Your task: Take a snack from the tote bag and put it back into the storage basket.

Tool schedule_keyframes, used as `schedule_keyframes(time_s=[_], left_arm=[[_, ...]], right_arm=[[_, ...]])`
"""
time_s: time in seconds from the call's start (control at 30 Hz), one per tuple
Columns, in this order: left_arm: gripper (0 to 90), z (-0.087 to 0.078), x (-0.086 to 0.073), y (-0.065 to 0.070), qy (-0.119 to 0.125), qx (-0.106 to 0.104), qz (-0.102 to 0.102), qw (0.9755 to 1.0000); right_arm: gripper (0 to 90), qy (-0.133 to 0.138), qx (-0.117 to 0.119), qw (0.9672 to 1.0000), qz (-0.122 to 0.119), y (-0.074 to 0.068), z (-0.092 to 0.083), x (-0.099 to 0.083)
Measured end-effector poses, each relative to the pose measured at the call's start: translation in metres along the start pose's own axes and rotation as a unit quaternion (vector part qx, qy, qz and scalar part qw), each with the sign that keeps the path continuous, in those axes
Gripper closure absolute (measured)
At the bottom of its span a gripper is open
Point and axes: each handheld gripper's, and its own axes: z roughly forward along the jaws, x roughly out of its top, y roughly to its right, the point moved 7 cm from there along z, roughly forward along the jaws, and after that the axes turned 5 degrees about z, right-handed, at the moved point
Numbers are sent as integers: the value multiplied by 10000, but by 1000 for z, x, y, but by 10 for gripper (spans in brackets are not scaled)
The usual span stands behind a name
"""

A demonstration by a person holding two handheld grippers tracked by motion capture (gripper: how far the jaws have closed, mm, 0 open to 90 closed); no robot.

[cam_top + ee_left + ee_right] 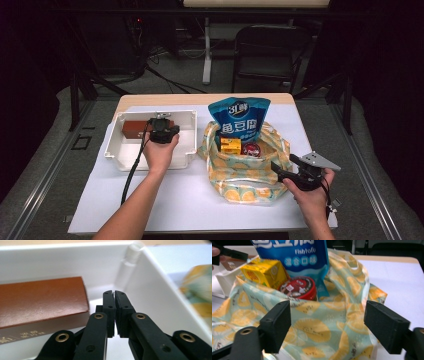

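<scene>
A brown box (134,128) (37,302) lies in the left part of a white tray (186,150) (155,290). My left gripper (162,123) (114,293) is inside the tray just right of the box, shut with nothing between its jaws. A lemon-print fabric bag (240,175) (317,332) holds a blue fish-tofu pouch (240,117) (294,255), a yellow carton (230,145) (263,272) and a red-lidded cup (251,149) (299,287). My right gripper (283,161) (328,315) stands open at the bag's near right rim, its jaws apart over the fabric.
The tray and the bag sit side by side on a white table (180,200). Bare tabletop lies in front of both. Beyond the far edge stand a black chair (265,50) and a desk leg (206,50).
</scene>
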Motion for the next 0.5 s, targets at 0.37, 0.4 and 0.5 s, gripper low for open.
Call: schedule_keyframes(time_s=[0.37,0.4,0.5], left_arm=[[640,-60,-11,6,710,-655,145,9952],[617,-65,-13,6,758,-697,166,9945],[571,-76,-21,4,802,-829,177,9932]], right_arm=[[351,287,194,9994,-38,-16,4,27],[359,306,214,9993,-47,-17,5,30],[388,335,259,9991,-72,-20,10,37]])
